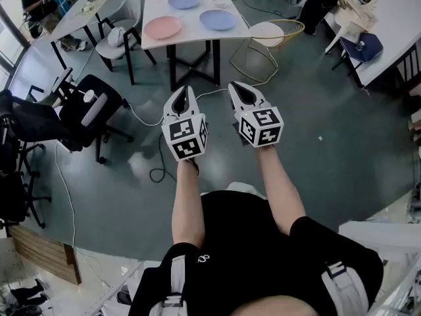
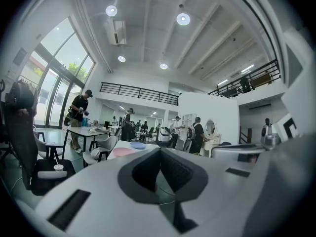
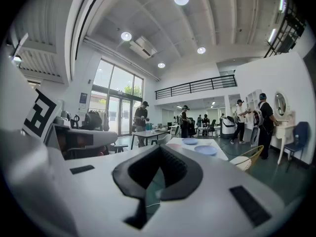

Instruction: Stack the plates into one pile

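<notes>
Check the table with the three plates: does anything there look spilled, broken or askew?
Nothing stands out. The pink plate, the far blue plate and the near blue plate lie flat and apart on the white table, not yet stacked.

the left forearm point(image 1: 187, 203) and right forearm point(image 1: 279, 189) reach side by side toward 12 o'clock. the left gripper point(image 1: 186, 92) and right gripper point(image 1: 235, 85) point roughly level, near each other but apart, each with its 2 jaws closed together and nothing between them.
</notes>
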{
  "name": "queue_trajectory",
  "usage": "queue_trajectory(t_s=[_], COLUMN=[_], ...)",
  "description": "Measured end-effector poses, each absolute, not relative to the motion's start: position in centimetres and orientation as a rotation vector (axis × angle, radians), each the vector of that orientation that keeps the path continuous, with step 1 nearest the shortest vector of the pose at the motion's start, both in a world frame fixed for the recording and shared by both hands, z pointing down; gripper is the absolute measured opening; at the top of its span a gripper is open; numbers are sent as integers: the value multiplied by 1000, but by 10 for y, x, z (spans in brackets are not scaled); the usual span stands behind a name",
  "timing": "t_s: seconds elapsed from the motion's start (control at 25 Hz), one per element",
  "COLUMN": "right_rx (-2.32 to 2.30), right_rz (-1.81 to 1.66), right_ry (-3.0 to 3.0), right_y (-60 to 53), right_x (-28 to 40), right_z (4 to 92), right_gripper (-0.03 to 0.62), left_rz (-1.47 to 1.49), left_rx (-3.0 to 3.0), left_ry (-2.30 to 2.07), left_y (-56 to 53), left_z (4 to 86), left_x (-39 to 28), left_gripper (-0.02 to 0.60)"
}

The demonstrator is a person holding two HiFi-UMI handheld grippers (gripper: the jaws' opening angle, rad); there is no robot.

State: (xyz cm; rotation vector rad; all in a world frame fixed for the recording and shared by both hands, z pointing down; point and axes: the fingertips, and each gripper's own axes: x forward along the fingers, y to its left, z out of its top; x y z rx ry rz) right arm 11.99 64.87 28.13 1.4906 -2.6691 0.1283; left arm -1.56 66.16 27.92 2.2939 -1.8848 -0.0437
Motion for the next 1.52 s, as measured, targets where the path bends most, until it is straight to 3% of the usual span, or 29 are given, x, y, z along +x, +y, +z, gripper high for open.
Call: queue_trajectory(t_s=[1.2,1.52], right_rx=[1573,1504], right_rz=[242,176], right_ry=[-2729,-2816], right_y=[613,563], right_x=[127,100], right_z=[270,253], right_gripper=[8,8], left_rz=[-108,-101], left_rx=[2246,2175], left_ry=[-1918,-2103], left_y=[626,595], left_z=[271,262], left_x=[-50,-106], left_gripper=[15,15])
